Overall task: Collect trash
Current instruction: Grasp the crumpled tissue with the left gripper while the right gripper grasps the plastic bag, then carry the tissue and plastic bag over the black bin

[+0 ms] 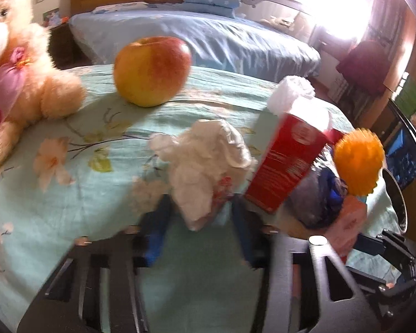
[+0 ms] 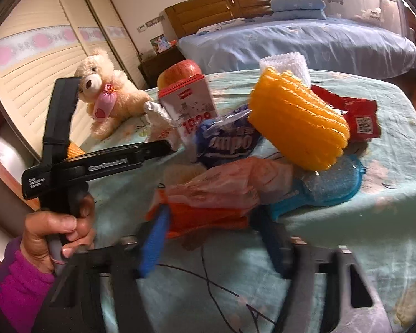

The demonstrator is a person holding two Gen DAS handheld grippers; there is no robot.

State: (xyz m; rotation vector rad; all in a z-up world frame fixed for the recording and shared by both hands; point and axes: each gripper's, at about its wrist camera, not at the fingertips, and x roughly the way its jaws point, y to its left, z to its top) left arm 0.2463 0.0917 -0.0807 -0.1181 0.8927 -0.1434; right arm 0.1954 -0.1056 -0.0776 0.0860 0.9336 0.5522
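Collection barely begun: left gripper [image 1: 198,216] clenches crumpled tissue [image 1: 205,163], right gripper [image 2: 210,222] closes around orange wrapper [image 2: 216,194]; other wrappers remain on the bed [image 1: 69,194].

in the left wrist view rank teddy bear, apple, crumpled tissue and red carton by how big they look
1. teddy bear, cut off by the frame edge
2. crumpled tissue and red carton, too close to rank; both sit nearer the camera
3. apple, farther back, so likely understated
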